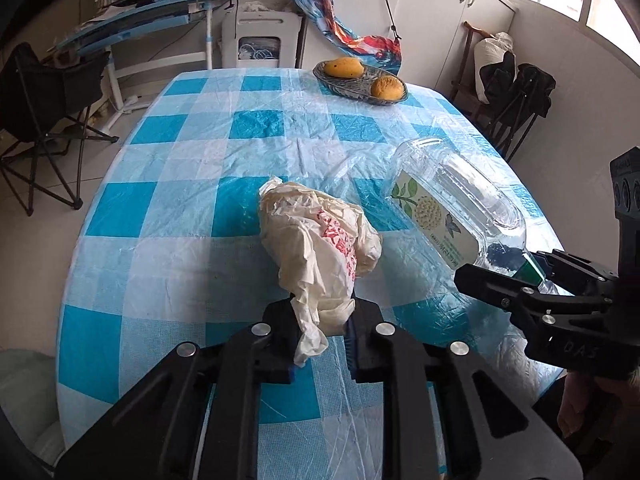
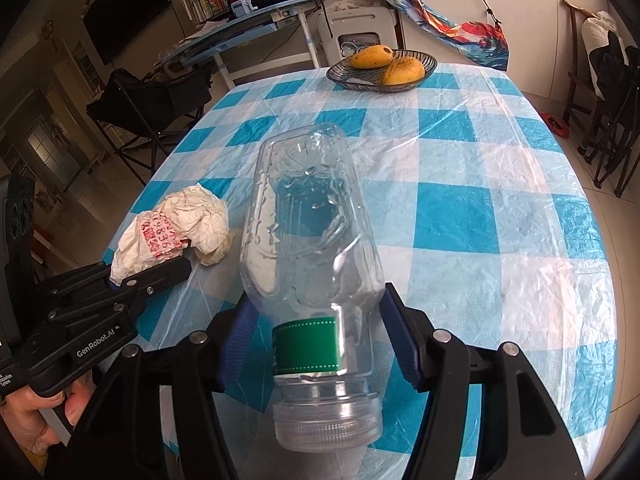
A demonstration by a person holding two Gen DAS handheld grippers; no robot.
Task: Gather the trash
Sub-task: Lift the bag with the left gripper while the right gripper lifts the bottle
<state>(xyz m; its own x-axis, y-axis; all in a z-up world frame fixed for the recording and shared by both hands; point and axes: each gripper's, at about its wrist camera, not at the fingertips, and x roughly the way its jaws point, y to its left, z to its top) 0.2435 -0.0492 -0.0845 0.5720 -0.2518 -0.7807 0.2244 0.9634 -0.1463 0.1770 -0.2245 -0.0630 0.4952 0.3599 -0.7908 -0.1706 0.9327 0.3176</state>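
Left gripper (image 1: 320,320): clamped on the near tail of a crumpled plastic bag (image 1: 320,236), which sits at 12 o'clock from it on the checked table (image 1: 192,216). Right gripper (image 2: 316,344): jaws set against both sides of the neck of a clear plastic bottle (image 2: 304,224); firm contact cannot be confirmed. Bottle lies cap toward the gripper, base at 12 o'clock. Fruit dish (image 2: 430,65) with two mangoes stands at 12 o'clock, well apart, near the far table edge.
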